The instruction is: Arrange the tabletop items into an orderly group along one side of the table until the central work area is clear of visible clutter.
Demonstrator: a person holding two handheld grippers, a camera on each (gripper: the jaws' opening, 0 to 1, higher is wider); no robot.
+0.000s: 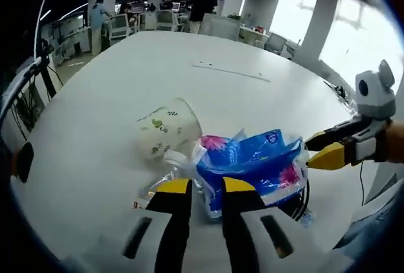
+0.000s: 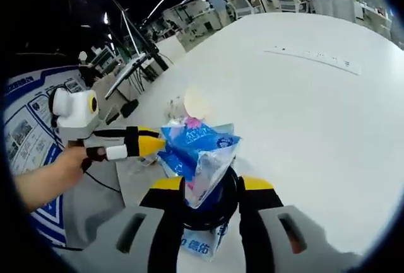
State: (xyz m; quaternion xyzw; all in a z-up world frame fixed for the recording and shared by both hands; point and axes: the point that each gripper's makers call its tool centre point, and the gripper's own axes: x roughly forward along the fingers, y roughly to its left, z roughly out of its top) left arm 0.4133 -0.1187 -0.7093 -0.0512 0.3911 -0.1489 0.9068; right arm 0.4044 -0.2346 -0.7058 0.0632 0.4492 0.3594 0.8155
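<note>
- Gripping: left gripper [image 1: 205, 188] pinches blue-and-pink crinkly plastic packet [image 1: 252, 164]; right gripper [image 2: 211, 188] clamps its other end.
- Tipped pale printed plastic cup [image 1: 167, 128] just beside packet on white table [image 1: 208, 96].
- Clear plastic bottle [image 1: 167, 175] partly under packet.

People standing among desks and chairs [image 1: 120, 24], bright windows [image 1: 353, 46], monitor arms [image 2: 136, 46] beside the table.

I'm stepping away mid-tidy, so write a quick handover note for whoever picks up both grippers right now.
Left gripper: jaws at the blue plastic bag; grip cannot be confirmed.
Right gripper: jaws either side of the same bag, over a black round item; grip unclear.
A paper cup lies on its side beside a clear plastic bottle, all bunched near the white table's edge.
Done: the middle is mostly bare.
Left: a thin strip farther out; straighten the cluster.
</note>
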